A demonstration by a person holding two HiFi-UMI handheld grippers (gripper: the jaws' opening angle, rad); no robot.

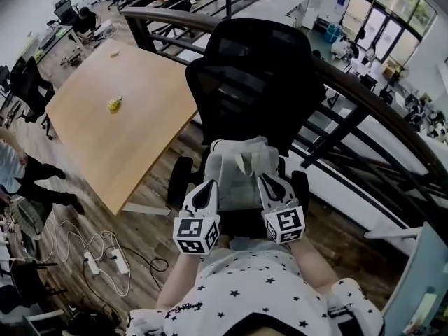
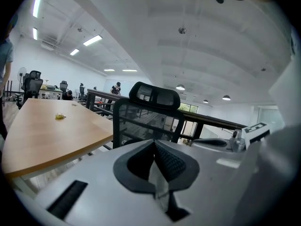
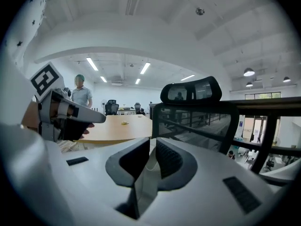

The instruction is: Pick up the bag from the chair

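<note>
Evidently the approach step: left claw [image 1: 208, 185] closed, right claw [image 1: 267, 180] slightly parted, neither gripping. The pale grey fabric bag [image 1: 236, 165] lies just ahead of both, on the black mesh office chair [image 1: 259, 82]. Next, judged: widen, straddle bag, close.

A: Big light wooden table [image 1: 119, 124] out on the left, and one small yellow object [image 1: 114, 104] sitting alone on its top!

B: Down on the brown wood-plank floor [image 1: 150, 208], two white power strips [image 1: 117, 260] lie side by side, tangled in loose white and black cables [image 1: 64, 231].

A: A dark curved metal railing [image 1: 364, 93] sweeps across behind (desks show on the level below it).

B: A person in dark trousers [image 1: 35, 168] stands at the far left edge. Distant black desk chairs [image 1: 64, 9] sit well back, and long ceiling strip lights [image 2: 92, 40] glow overhead.
</note>
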